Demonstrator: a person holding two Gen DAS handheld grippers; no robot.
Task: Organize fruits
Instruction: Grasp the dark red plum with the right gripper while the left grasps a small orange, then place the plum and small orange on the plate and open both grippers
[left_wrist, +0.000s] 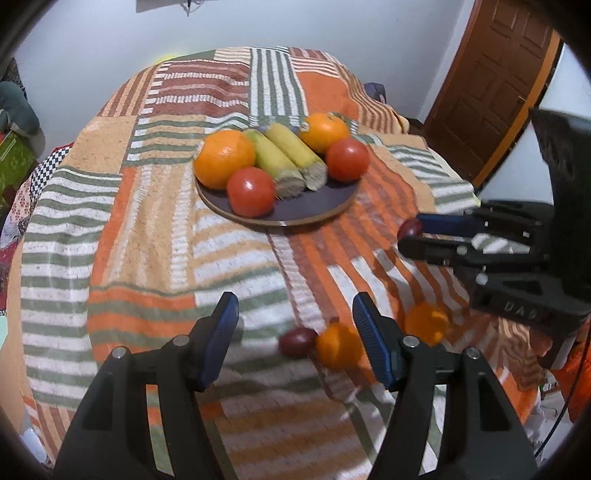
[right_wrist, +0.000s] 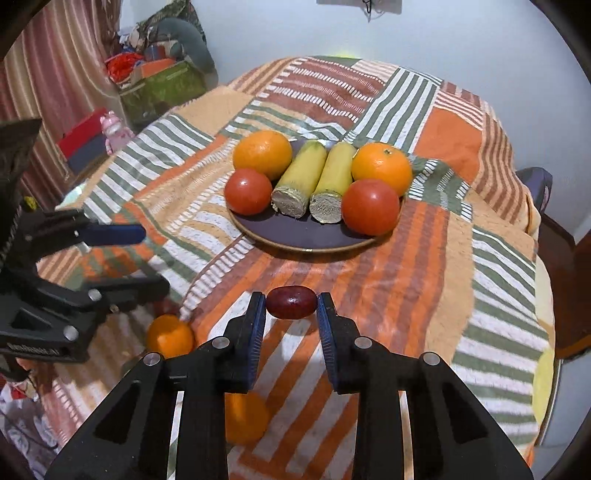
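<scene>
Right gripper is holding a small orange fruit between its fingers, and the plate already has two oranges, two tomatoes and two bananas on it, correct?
Not quite. The right gripper is clamped on a small dark red oval fruit, not an orange one; the right wrist view shows it. The rest holds: the dark round plate carries two oranges, two tomatoes and two bananas.

A round counter (right_wrist: 498, 258) is covered by a patchwork cloth (left_wrist: 147, 229) of orange, green, white and rust stripes that hangs over its edges. Toward the middle of the cloth sits a dark plate (right_wrist: 295, 232) loaded with fruit. Nearer the front edge, directly on the cloth, lie two small oranges (right_wrist: 170, 335) (right_wrist: 245, 419) close together, and a dark red plum (left_wrist: 297, 341) touching one of them; all three look blurred.
</scene>
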